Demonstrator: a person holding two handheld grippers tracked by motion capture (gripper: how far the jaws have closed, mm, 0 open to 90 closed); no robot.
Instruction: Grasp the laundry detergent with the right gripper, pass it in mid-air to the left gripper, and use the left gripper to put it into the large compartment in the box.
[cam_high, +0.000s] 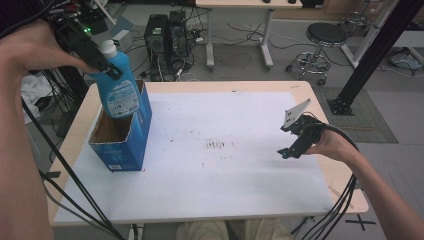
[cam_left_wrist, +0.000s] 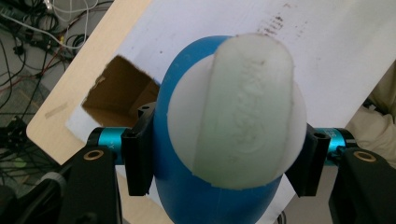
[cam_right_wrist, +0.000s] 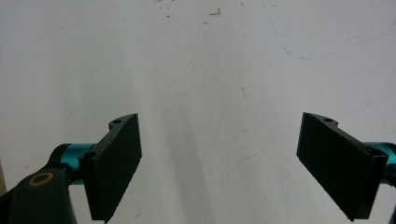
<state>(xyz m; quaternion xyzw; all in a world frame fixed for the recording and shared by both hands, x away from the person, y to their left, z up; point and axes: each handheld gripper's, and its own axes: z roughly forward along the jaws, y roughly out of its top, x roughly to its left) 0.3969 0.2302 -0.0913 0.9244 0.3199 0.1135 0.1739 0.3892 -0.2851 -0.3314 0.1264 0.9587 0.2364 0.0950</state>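
A blue bottle (cam_high: 118, 85) with a white cap, likely dish soap, hangs upright in the air at about ten o'clock in the high view, its base just above the open top of a blue cardboard box (cam_high: 123, 137). The left gripper (cam_high: 102, 64) clamps the bottle's neck just under the cap; in the left gripper view its two black jaws press against both sides of the blue neck, with the brown inside of the box below. The box stands on the white table (cam_high: 240, 170) near its left edge and looks empty. The right gripper (cam_high: 292, 142) rests at three o'clock, well apart from the bottle, its jaws spread wide and holding nothing. The bottle appears lifted and mid-transfer at the box; setting it down and letting go remain.
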